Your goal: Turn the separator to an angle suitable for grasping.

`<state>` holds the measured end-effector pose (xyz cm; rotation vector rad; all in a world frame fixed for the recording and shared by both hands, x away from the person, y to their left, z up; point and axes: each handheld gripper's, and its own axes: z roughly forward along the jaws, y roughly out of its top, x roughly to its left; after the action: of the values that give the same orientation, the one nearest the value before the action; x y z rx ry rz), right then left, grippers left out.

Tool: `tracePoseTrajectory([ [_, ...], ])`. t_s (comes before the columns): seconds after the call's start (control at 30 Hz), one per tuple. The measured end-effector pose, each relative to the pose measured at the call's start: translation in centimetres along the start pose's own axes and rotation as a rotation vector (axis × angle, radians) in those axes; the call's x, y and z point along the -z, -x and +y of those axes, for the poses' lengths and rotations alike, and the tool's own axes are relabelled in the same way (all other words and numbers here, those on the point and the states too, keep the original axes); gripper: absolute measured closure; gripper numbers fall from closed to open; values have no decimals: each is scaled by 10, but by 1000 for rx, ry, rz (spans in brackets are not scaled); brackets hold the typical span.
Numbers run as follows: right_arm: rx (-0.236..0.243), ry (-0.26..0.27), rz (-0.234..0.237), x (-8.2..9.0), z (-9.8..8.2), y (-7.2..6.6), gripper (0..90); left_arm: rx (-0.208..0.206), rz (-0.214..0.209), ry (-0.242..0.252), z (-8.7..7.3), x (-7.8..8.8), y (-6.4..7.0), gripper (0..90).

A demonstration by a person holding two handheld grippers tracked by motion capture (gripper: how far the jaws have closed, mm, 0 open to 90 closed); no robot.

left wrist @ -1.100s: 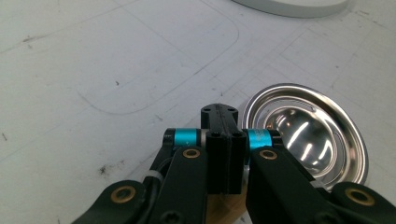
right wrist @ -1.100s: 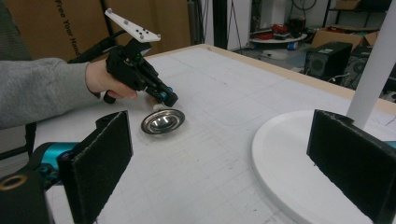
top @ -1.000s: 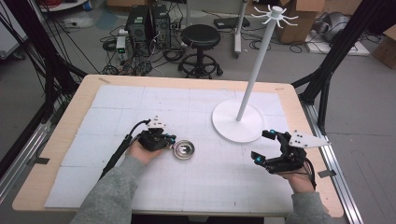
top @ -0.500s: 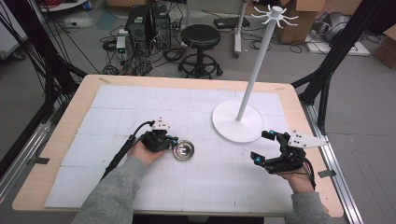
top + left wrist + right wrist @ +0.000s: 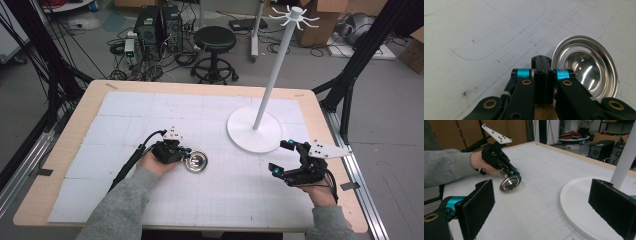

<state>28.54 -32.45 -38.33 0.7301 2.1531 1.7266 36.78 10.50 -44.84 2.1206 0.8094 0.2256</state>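
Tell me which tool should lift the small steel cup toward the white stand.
Left. The left tool is already shut on the steel cup's rim, tilting it off the table. The right tool stands open beside the white stand, apart from the cup.

table [image 5: 90, 107]: bears all | bowl [image 5: 195, 161]: on table, left of middle, tilted | left gripper [image 5: 186, 154]: just left of bowl, at its rim | stand [image 5: 254, 131]: behind and right of bowl, apart | right gripper [image 5: 282, 157]: near right edge, before stand's base
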Motion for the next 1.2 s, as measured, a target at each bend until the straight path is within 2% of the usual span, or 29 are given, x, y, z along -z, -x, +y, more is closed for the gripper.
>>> tracePoseTrajectory([
  [0.4, -2, -15, 2, -2, -1, 1, 60, 1, -27, -10, -3, 3, 1, 899],
  [0.57, -3, -18, 2, -3, -2, 2, 60, 19, -47, -5, -5, 4, 3, 899],
  [0.7, -9, -24, -2, -5, -2, 3, 60, -4, -53, -18, -5, 5, 9, 899],
  [0.83, -1, -27, -3, -6, -2, 3, 60, -28, -38, -35, -5, 6, 16, 899],
  [0.9, -4, -29, -1, -6, -2, 2, 60, -27, -37, -36, -6, 7, 16, 899],
  [0.93, -3, -30, -1, -6, -2, 2, 60, -26, -40, -36, -6, 8, 17, 899],
  [1.0, 2, -30, -1, -7, -3, 2, 60, 4, -81, -25, -11, 10, 15, 900],
  [1.1, -3, -34, 3, -7, -3, 2, 60, 20, -97, -18, -14, 13, 16, 899],
  [1.2, -4, -35, 3, -7, -3, 2, 60, 0, -90, -25, -15, 15, 20, 899],
])
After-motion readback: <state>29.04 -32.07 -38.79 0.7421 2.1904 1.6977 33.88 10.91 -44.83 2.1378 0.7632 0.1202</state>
